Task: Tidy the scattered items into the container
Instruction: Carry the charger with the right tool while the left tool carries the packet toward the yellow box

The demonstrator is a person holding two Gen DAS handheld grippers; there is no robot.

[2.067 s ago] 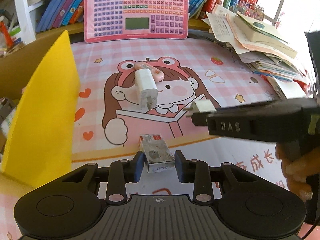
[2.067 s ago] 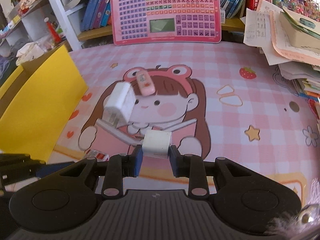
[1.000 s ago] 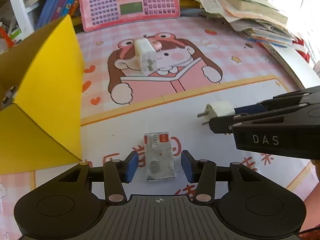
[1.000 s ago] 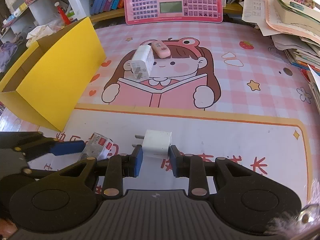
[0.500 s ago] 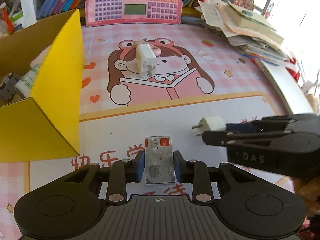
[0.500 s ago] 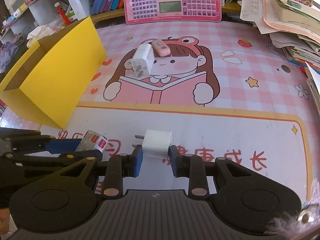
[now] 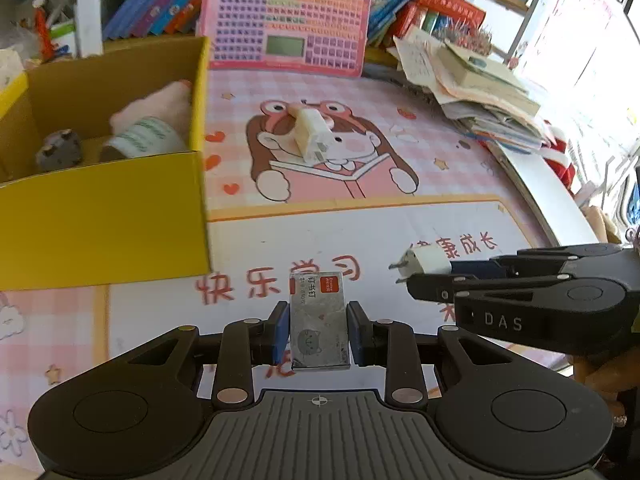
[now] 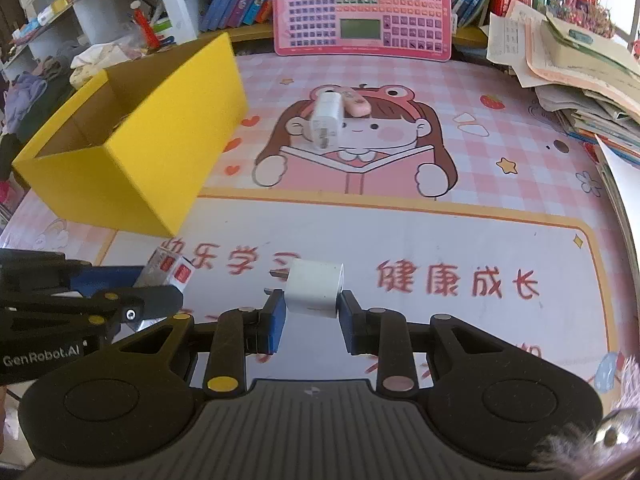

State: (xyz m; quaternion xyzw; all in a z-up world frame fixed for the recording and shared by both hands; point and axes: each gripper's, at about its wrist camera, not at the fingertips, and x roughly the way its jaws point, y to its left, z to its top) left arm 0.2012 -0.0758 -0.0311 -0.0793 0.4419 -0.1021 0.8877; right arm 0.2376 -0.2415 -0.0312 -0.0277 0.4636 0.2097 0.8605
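Observation:
My left gripper (image 7: 319,330) is shut on a small silver staple box (image 7: 318,316) with a red label, held above the mat; it also shows in the right wrist view (image 8: 168,270). My right gripper (image 8: 312,316) is shut on a small white plug charger (image 8: 314,289), which also shows in the left wrist view (image 7: 426,261). The yellow cardboard box (image 7: 104,216) stands at the left, open on top, and also shows in the right wrist view (image 8: 148,160). A larger white charger (image 7: 312,136) and a pink eraser (image 8: 357,106) lie on the mat's cartoon girl.
Inside the box are a tape roll (image 7: 142,136), a pink soft thing (image 7: 154,108) and a grey toy (image 7: 60,152). A pink toy keyboard (image 7: 286,20) leans at the back. A pile of books and papers (image 7: 480,96) lies at the right.
Both grippers have drawn back and risen with their items. The left gripper has turned toward the yellow box, so the box's inside now shows.

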